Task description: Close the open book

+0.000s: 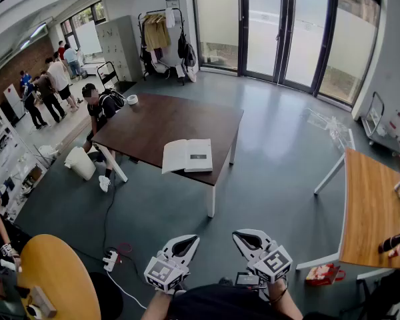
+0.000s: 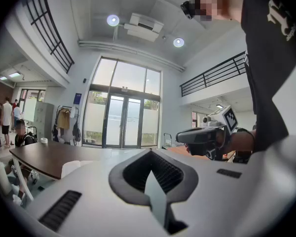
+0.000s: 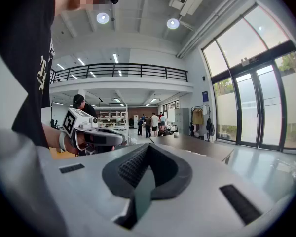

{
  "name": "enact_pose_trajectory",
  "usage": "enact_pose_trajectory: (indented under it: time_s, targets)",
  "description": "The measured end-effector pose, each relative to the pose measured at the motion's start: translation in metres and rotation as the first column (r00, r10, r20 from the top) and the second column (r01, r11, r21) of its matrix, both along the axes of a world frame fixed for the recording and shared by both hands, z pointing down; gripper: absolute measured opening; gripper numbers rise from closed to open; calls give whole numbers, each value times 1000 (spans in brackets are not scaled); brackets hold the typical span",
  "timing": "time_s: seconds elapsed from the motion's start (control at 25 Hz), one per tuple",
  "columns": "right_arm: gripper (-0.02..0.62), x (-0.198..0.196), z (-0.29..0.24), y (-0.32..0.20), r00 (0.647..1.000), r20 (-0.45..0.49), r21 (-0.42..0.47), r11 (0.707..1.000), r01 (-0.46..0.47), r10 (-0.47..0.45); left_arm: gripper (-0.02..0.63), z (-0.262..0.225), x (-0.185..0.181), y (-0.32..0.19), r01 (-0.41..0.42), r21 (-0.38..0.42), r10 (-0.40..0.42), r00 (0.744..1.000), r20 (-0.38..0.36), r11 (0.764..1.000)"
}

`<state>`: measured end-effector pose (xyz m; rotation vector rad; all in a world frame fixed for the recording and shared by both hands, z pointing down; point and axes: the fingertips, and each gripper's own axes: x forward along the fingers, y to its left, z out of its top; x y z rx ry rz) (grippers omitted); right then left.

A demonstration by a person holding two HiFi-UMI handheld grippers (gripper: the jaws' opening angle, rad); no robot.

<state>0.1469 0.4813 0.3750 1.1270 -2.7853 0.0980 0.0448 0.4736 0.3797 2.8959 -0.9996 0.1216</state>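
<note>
Book [image 1: 187,155], open and face up, lies on the dark brown desk [image 1: 160,122] at its near right edge, in the middle of the head view. A white roll of tape [image 1: 132,99] sits at the desk's far left end, and a person in dark clothes [image 1: 101,109] crouches just beside that corner. A white bin [image 1: 80,163] stands on the floor below them.

Both tools are held side by side at the bottom centre of the head view, well apart from the book, over bare grey floor. The left gripper [image 1: 185,242] has its fingers [image 2: 155,194] pressed together with nothing between them. The right gripper [image 1: 243,237] is the same, its fingers [image 3: 140,191] shut and empty. Each gripper view catches the other tool held about level beside it, marker cube on top.

A power strip [image 1: 111,260] with its cable lies on the floor at lower left, near a round wooden table [image 1: 60,279]. A light wooden desk [image 1: 370,212] fills the right edge. A group of people [image 1: 50,82] stands at upper left, and a clothes rack [image 1: 161,35] stands by the glass doors [image 1: 280,25].
</note>
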Motion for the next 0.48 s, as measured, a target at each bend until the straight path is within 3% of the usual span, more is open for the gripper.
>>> enact_pose_trajectory:
  time_s: [0.48]
  targets:
    - [-14, 67, 4, 1, 1000, -8, -18, 1000, -19, 19, 6, 5, 65, 8, -14, -13, 13, 1000, -7, 1000]
